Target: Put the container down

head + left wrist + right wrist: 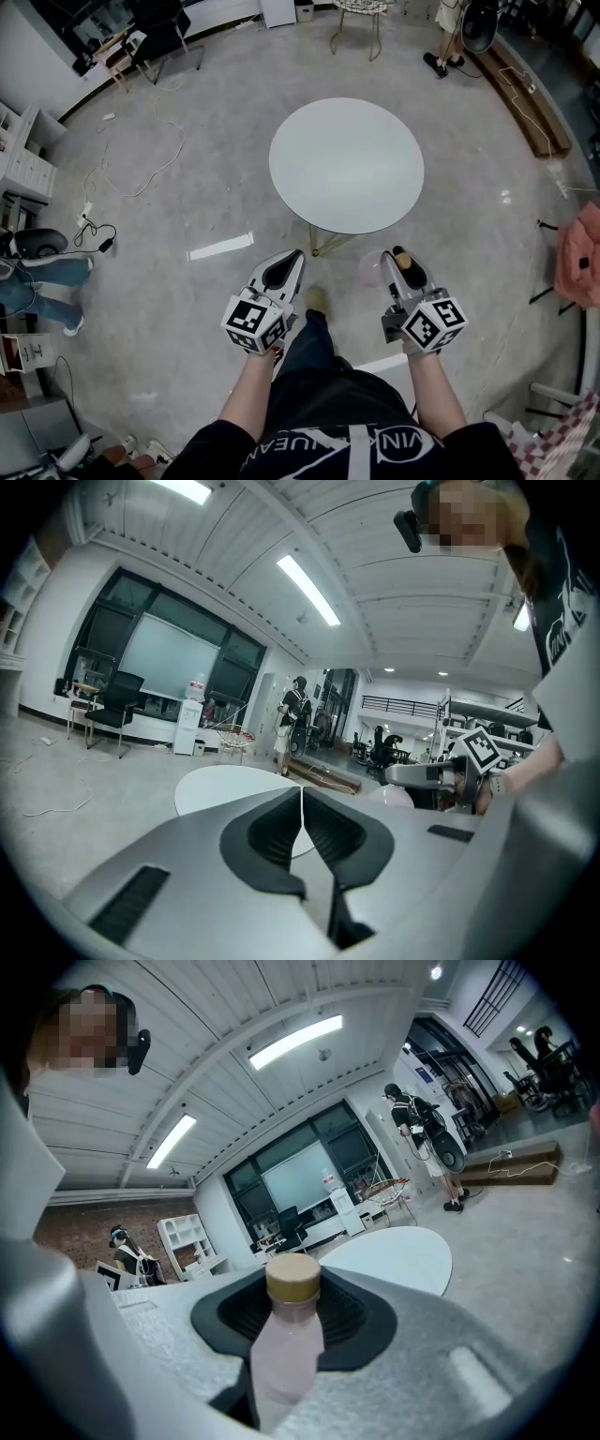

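A: While the head view gives only a glimpse past the right tool (401,270), the right gripper view shows the pale pink translucent bottle with tan cap (286,1344) clamped between its pads.
B: Left tool (302,803)?
A: Closed, empty. Bottle's in the air, just short of the round white desk (347,164).

This is a large open-plan office or lab hall, not a home. A polished grey concrete floor (206,206) spreads wide around one round white worktop (346,164), and a loose black cable with its plug (101,242) trails across it. Long ceiling strip lights (307,590) run above a dark-framed glass partition (159,653), a black wheeled office chair (114,710) and a white water dispenser (190,726). A white open shelving unit (187,1239) stands by a red brick wall (80,1227).
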Motion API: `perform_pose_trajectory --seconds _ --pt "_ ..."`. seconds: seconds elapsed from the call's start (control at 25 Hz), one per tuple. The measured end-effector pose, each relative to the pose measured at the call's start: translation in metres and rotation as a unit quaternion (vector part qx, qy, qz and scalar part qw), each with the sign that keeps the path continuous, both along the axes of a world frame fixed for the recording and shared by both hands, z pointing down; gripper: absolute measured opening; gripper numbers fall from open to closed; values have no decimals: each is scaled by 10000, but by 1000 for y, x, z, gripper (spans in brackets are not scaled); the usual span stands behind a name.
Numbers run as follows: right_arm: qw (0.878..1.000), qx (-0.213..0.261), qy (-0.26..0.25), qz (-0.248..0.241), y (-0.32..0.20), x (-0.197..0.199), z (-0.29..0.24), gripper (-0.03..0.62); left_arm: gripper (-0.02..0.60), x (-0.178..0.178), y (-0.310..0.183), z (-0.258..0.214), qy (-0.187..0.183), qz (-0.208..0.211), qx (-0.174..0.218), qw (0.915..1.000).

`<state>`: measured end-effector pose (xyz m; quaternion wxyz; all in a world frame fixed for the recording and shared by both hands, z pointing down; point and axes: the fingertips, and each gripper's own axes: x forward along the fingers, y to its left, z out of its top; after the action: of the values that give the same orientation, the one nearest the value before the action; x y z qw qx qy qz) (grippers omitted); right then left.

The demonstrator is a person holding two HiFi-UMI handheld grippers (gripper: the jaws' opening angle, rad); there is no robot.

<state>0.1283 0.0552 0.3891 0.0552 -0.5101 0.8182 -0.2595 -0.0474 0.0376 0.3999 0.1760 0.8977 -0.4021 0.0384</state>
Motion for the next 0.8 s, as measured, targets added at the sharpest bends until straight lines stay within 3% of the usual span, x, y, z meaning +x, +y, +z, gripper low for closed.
perform_pose_trajectory --seconds 0.8 --pt "9989 -327 106 334 -107 6 17 129 15 19 -130 8 87 504 -190 9985"
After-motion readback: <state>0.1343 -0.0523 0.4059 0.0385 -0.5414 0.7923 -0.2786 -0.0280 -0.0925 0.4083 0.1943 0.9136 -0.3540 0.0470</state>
